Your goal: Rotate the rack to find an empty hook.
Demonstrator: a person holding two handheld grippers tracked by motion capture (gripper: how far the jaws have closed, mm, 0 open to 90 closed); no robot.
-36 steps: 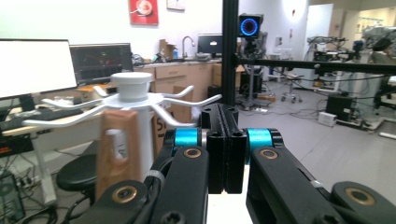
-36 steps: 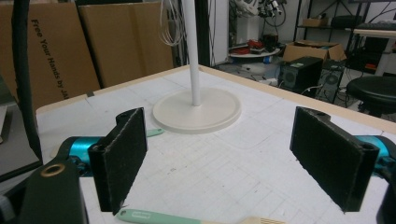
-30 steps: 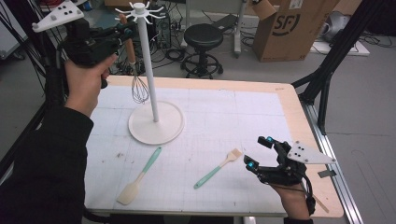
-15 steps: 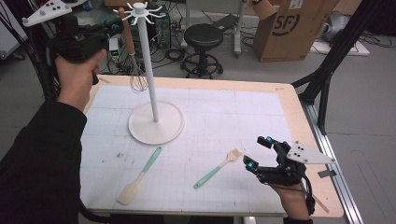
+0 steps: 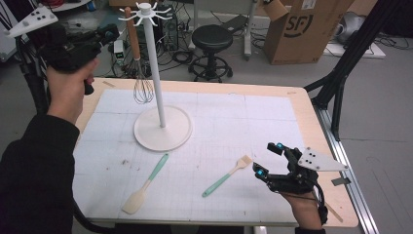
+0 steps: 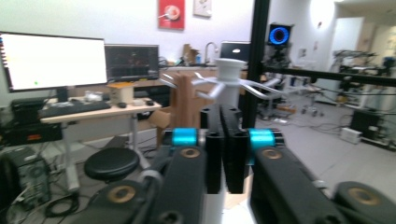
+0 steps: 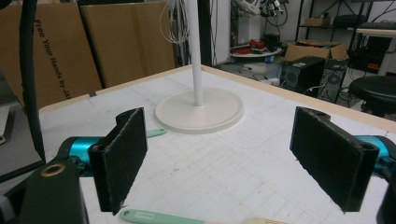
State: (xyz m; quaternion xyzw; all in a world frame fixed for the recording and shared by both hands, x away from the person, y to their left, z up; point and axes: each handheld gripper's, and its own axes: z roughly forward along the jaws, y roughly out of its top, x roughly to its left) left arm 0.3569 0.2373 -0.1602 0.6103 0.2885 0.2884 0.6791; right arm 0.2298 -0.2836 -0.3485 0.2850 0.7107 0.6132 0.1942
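A white hook stand (image 5: 157, 73) rises from a round base (image 5: 163, 129) at the back left of the mat. A whisk (image 5: 142, 87) with a wooden handle hangs from one of its top hooks. My left gripper (image 5: 109, 33) is held high, just left of the whisk handle and apart from it. Its jaws are shut with nothing between them (image 6: 224, 149), and the hook crown (image 6: 229, 77) lies beyond. My right gripper (image 5: 270, 158) rests open at the front right, beside a green-handled brush (image 5: 226, 176). A green-handled spatula (image 5: 145, 184) lies at the front left.
In the right gripper view (image 7: 233, 158) the brush handle (image 7: 159, 217) lies just under the open jaws, with the stand base (image 7: 200, 109) farther off. A black stool (image 5: 212, 39) and a cardboard box (image 5: 302, 29) stand beyond the table's far edge.
My left gripper has drawn back to the left, away from the stand. The whisk stays hanging on its hook. My right gripper has not moved.
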